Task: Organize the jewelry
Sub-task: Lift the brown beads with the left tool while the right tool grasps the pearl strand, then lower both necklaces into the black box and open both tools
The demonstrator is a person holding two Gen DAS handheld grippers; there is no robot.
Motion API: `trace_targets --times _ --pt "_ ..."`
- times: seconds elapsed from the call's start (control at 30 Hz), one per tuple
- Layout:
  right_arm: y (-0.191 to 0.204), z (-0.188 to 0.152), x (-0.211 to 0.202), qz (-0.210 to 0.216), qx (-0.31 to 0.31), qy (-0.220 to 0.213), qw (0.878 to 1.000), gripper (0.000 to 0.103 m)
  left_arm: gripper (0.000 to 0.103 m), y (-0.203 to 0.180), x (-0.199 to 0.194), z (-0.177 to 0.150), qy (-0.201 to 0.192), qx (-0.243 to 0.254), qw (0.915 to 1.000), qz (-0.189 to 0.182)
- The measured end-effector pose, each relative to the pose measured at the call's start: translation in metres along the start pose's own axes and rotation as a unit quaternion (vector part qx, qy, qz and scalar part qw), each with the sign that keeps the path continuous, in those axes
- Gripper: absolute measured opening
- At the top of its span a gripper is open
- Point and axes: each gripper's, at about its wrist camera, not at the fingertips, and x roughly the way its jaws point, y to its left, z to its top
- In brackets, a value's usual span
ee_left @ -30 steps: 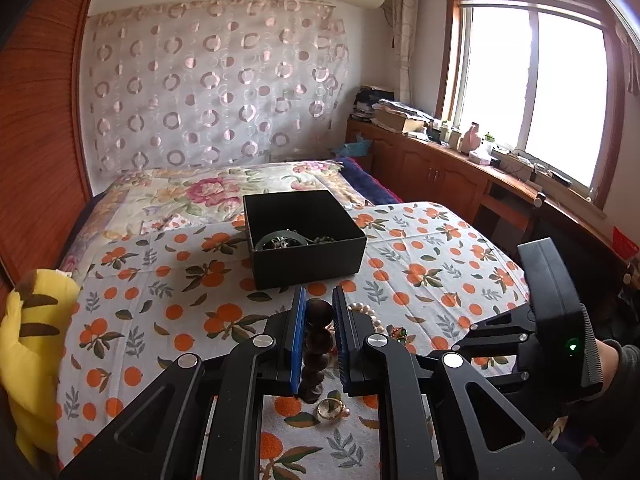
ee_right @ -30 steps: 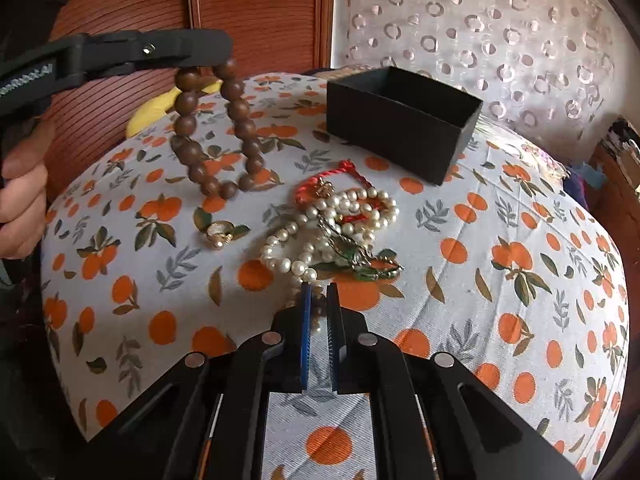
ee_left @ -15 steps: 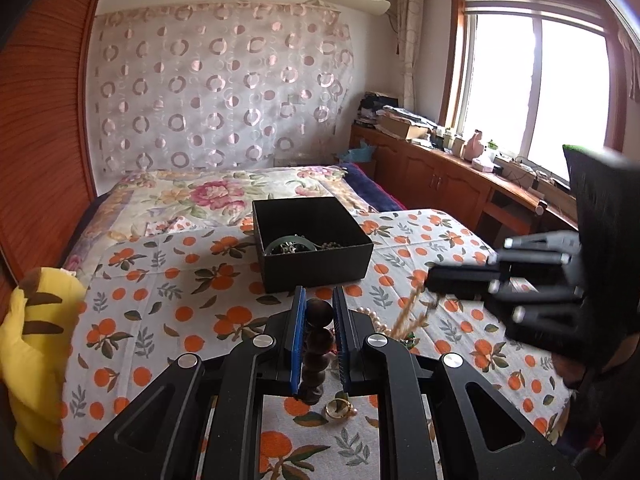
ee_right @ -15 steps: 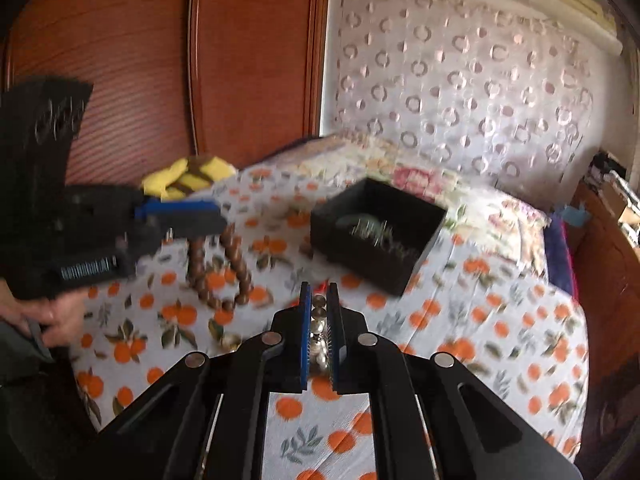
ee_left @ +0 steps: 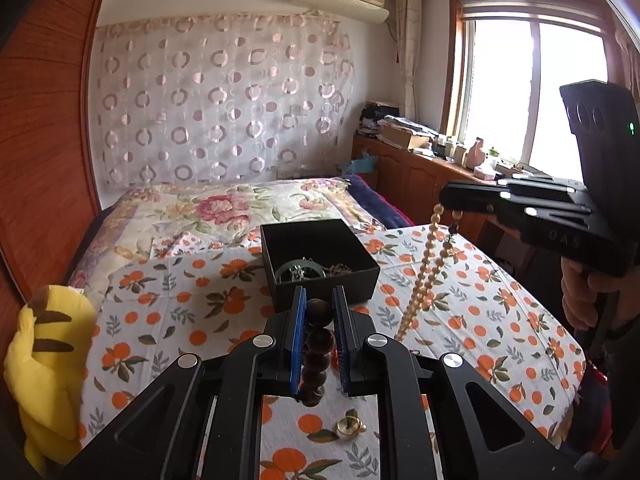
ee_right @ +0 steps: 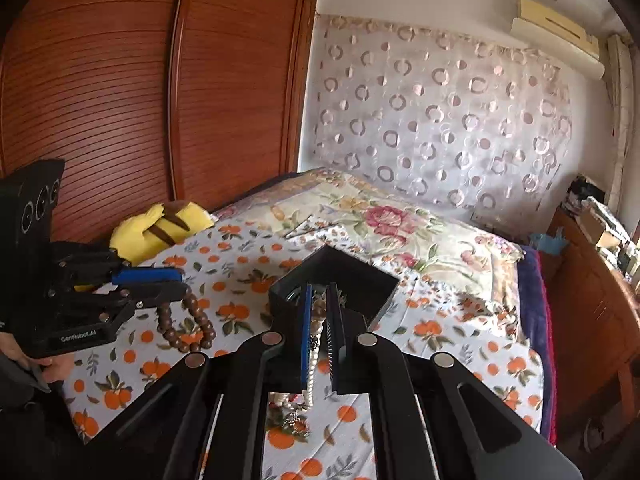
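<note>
Right tongs pinching pearl strand hanging straight down, black box just ahead and below; left tongs pinching wooden beads, box farther ahead.

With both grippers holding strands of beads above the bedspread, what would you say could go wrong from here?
1. The pearl necklace hangs long from the right gripper; its lower end could drape over the wall of the black box instead of dropping in.
2. The left gripper pinches the wooden bracelet by only a bead; it might slip out.
3. The gold ring lies under the left gripper and might be overlooked.
</note>
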Motion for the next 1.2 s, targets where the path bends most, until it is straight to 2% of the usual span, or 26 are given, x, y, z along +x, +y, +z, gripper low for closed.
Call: trace_targets --times 0.5,0.93,1.2 --pt "-0.021 0.041 -0.006 -0.032 -0.005 -0.031 0.999 0.008 0.012 -0.001 0.010 0.027 -0.011 0.027 0.9996 0.006" --pt "-0.038 0.071 0.010 -0.059 0.001 -0.035 0.998 0.008 0.012 0.003 0.048 0.053 -0.006 0.045 0.9988 0.018" --pt "-0.055 0.086 0.020 -0.059 0.020 -0.039 0.997 0.008 0.012 0.012 0.069 0.069 -0.003 0.022 0.9997 0.006"
